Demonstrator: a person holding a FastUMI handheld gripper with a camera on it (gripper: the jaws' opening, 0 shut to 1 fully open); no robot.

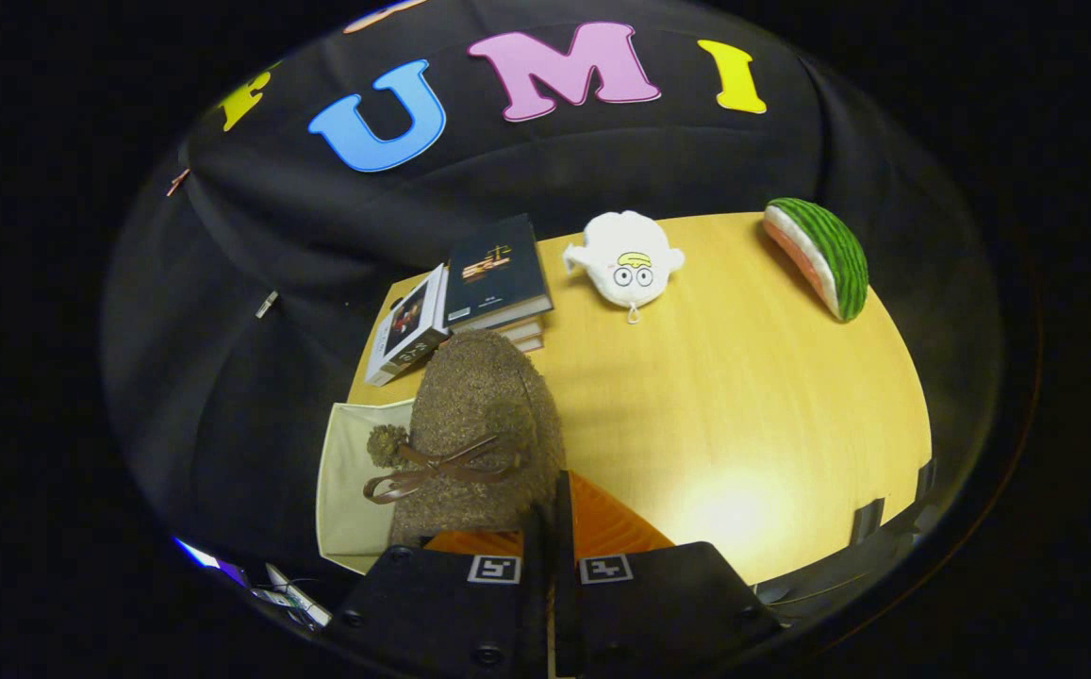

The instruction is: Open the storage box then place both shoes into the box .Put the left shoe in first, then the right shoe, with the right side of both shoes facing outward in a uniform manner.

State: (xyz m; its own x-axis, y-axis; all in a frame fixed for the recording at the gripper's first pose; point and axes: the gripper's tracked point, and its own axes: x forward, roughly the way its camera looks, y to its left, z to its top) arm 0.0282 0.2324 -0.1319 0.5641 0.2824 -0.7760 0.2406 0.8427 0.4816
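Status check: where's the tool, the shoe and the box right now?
Tool shut on the brown shoe, held above the cream box. Books just beyond the shoe. Plush toy and watermelon slice far across the table.

The shoe (479,424) is speckled olive-brown felt with a darker brown lace bow and a matching pompom. The storage box (349,490) is cream, with an orange ribbed surface showing beside it. The desk (743,396) is pale yellow wood grain. A plush toy (625,256) is white with a yellow patch. The watermelon slice (818,255) is striped green, with a white rind and pink flesh. The top book (495,273) is dark navy.
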